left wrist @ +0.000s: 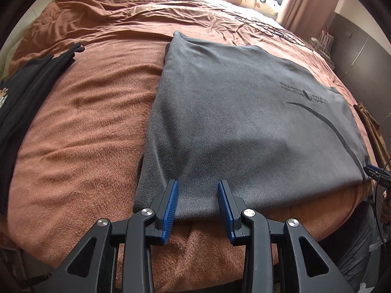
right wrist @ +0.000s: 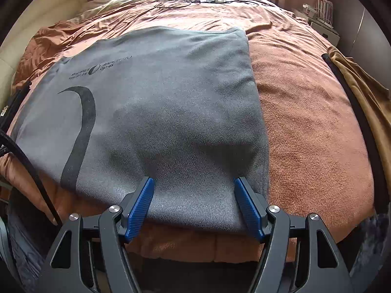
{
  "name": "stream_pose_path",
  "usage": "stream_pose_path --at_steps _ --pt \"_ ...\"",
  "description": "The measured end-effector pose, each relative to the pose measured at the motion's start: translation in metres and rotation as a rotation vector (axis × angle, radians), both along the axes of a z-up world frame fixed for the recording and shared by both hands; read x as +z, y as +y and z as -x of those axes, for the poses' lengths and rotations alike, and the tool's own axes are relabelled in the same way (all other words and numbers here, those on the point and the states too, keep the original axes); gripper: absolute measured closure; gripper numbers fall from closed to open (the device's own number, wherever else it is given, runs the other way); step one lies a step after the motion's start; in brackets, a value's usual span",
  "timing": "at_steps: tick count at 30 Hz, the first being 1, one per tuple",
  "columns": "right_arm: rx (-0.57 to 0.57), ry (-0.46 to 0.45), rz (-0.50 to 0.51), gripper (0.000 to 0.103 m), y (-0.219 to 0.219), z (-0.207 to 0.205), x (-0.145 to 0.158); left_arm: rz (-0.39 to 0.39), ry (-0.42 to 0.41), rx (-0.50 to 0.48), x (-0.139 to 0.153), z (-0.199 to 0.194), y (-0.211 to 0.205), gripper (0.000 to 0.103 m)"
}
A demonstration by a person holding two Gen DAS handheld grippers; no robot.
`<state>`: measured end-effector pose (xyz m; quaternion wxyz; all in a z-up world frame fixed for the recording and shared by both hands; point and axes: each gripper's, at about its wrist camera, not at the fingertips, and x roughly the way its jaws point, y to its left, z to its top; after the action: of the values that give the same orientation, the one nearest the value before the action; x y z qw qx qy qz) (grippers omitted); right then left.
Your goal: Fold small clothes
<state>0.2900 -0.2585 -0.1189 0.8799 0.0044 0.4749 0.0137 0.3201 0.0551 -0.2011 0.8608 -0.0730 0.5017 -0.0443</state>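
Grey fleece top (left wrist: 244, 122) is lying flat on the brown blanket (left wrist: 80, 131) of the bed, near hem right at the bed's front edge, dark logo print toward its 12 o'clock end. Left gripper (left wrist: 198, 202) and right gripper (right wrist: 194, 200) both sit over that near hem at 6 o'clock, jaws parted with nothing pinched yet, right one wider. My take: grab both hem corners, not the middle, get both layers, then lift evenly and carry the hem straight toward 12 o'clock so the fold lands square. Black clothes (left wrist: 27, 92) sit off at 9 o'clock, out of the way.
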Motion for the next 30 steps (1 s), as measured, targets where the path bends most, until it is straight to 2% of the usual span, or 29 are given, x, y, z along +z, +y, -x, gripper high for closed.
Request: stream_pose_path --at_steps 3,5,12,15,18,21,24,27,30 --pt "-0.014 -0.001 0.008 0.037 0.001 0.006 0.004 0.003 -0.002 0.004 0.0 0.008 0.003 0.067" --pt "0.0 -0.007 0.004 0.041 0.004 0.011 0.011 0.015 -0.006 0.008 0.0 0.013 0.006 0.067" --pt "0.069 -0.081 -0.041 0.041 0.031 0.014 0.043 0.081 -0.02 0.038 0.0 0.028 0.022 0.068" --pt "0.105 -0.066 -0.06 0.053 0.05 0.006 0.04 0.098 -0.017 0.052 0.001 0.032 0.027 0.067" --pt "0.138 -0.033 -0.093 0.062 0.064 -0.006 0.028 0.082 -0.015 0.076 0.004 0.037 0.033 0.067" --pt "0.161 0.003 -0.115 0.071 0.074 -0.011 0.014 0.125 -0.023 0.082 0.005 0.041 0.041 0.067" --pt "0.172 0.023 -0.136 0.071 0.076 -0.012 0.007 0.154 -0.006 0.107 0.004 0.043 0.049 0.067" --pt "0.186 0.024 -0.146 0.071 0.075 -0.012 0.011 0.22 0.014 0.123 0.002 0.04 0.056 0.067" --pt "0.21 0.007 -0.149 0.071 0.08 -0.015 0.016 0.253 0.021 0.136 0.002 0.034 0.059 0.067"
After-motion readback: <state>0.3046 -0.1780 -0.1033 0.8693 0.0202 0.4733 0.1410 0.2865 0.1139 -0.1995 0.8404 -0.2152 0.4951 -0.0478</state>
